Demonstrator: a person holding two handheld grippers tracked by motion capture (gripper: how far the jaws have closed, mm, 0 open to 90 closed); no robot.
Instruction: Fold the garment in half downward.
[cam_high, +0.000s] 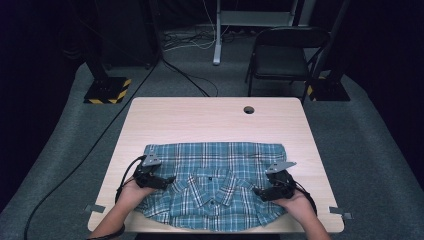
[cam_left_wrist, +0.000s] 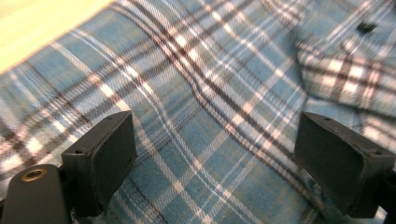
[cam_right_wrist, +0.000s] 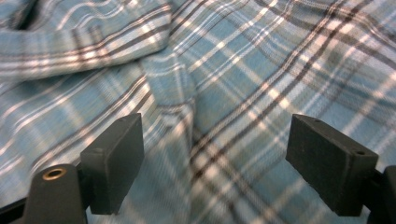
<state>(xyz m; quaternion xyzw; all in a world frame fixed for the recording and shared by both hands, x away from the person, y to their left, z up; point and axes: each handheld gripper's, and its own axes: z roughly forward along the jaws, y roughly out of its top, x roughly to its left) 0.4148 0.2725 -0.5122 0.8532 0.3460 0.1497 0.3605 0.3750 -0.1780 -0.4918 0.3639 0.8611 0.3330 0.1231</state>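
Blue plaid shirt (cam_high: 215, 187), folded, flat on table's near edge

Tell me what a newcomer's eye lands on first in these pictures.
The blue plaid shirt stands out first, spread flat on the near half of the pale wooden table. Next come the left gripper and the right gripper, one over each side of the shirt, both with jaws wide open and nothing clamped. Behind the table, a black folding chair stands on the grey carpet.
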